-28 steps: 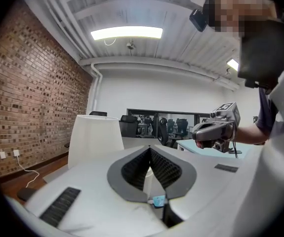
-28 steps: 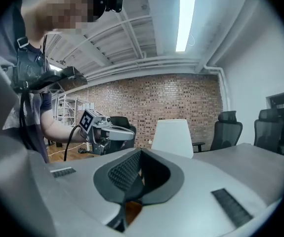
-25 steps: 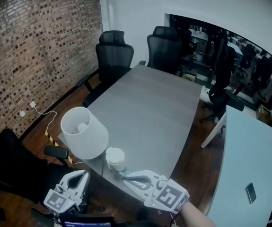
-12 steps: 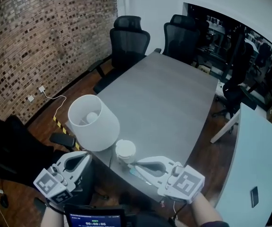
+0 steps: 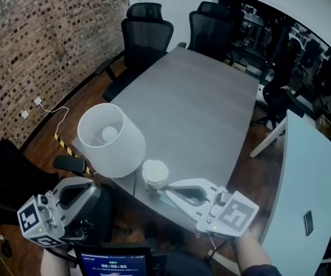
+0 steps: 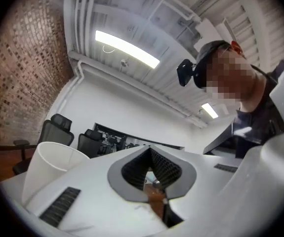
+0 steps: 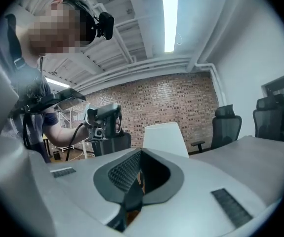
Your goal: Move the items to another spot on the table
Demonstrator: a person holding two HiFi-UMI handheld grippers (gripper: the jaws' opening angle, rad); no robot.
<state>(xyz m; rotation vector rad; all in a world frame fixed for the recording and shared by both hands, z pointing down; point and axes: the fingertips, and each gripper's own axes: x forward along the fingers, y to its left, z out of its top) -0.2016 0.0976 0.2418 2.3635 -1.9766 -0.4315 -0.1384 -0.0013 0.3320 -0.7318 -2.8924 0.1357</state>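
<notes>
Two tools, both clenched on nothing, so no grab has happened yet. The main change in the last second is your left tool (image 5: 87,190). It's come up from low by the near edge and swung out to the side, and its marker cube has turned. It's off the tabletop (image 5: 194,114) near the corner, and its own view shows the jaws pressed together with the white lamp (image 5: 110,140) off to the left.

Your right tool (image 5: 160,190) has only drifted a bit. Its tips sit just beside the lidded cup (image 5: 155,173). I can't tell if they're touching it, but the jaws are closed and there's nothing between them.

The lamp and cup haven't budged. They're still next to each other at the near corner, with the cup just beside the lamp.

My read is that you're still lining up and the task hasn't really started. You'll need to open a tool before either item can go anywhere, and that tall lamp looks like the tippy one.
</notes>
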